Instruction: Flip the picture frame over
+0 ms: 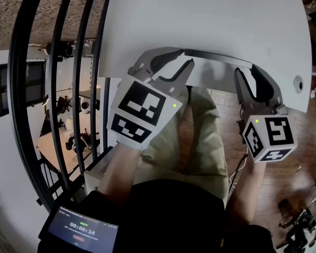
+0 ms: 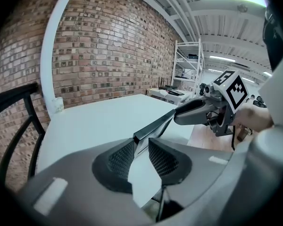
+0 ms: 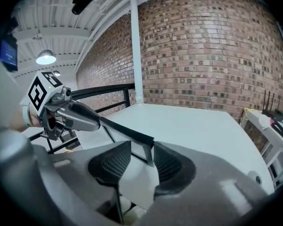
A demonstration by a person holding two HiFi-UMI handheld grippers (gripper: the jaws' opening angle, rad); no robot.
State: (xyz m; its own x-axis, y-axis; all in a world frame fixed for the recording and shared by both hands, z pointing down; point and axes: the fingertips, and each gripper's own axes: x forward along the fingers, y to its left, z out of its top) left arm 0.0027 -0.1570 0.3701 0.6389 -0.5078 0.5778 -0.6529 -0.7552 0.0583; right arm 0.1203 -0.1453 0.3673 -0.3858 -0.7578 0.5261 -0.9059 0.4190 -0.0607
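The picture frame is a thin black rectangle, seen edge-on and held up over the near edge of the white table. My left gripper is shut on its left end and my right gripper on its right end. In the left gripper view the frame's corner sits pinched between the pads, and the frame runs off to the right gripper. The right gripper view has the other corner clamped between its pads, with the left gripper at the far end.
A black metal railing runs along the left. The table has a cable hole near its right edge and a white cup at its far side. White shelving stands beyond. My legs are below the frame.
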